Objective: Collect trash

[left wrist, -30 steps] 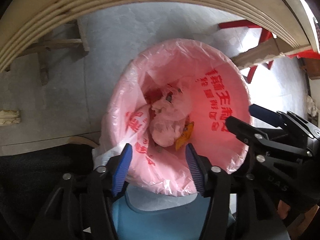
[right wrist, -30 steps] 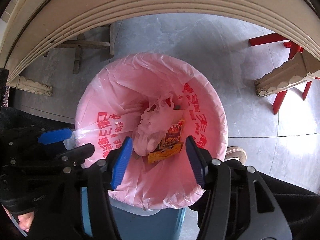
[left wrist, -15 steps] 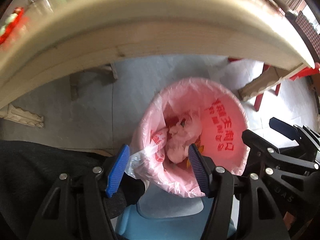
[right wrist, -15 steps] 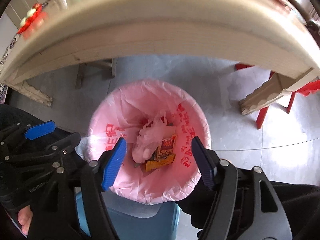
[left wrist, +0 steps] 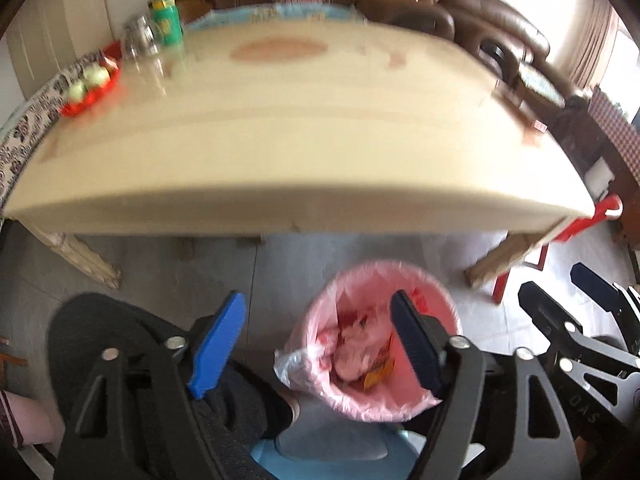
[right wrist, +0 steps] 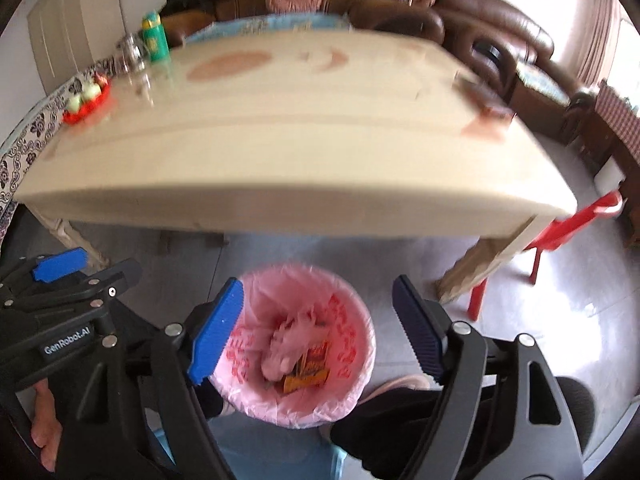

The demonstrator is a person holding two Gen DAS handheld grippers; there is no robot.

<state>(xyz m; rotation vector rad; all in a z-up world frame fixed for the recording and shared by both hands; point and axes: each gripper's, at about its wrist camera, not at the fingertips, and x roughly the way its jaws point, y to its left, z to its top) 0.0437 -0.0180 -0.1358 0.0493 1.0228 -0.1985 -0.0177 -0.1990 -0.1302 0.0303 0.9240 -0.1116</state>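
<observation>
Spanning the room, a cream table (left wrist: 304, 152) fronts a brown sofa (left wrist: 480, 12).

Holding the left gripper (left wrist: 316, 344) and right gripper (right wrist: 318, 330) side by side, both angling downward, jaws opening with nothing between the blue pads (right wrist: 214, 334). Bare hand (right wrist: 42, 424) gripping the left handle.

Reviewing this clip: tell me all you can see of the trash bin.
The bin stands upright on the grey floor, in front of the table's near edge. A thin pink plastic liner with red print is folded over its round rim; a bluish body shows below. Inside lie crumpled pink plastic and an orange-yellow snack wrapper. Neither gripper touches it.
</observation>
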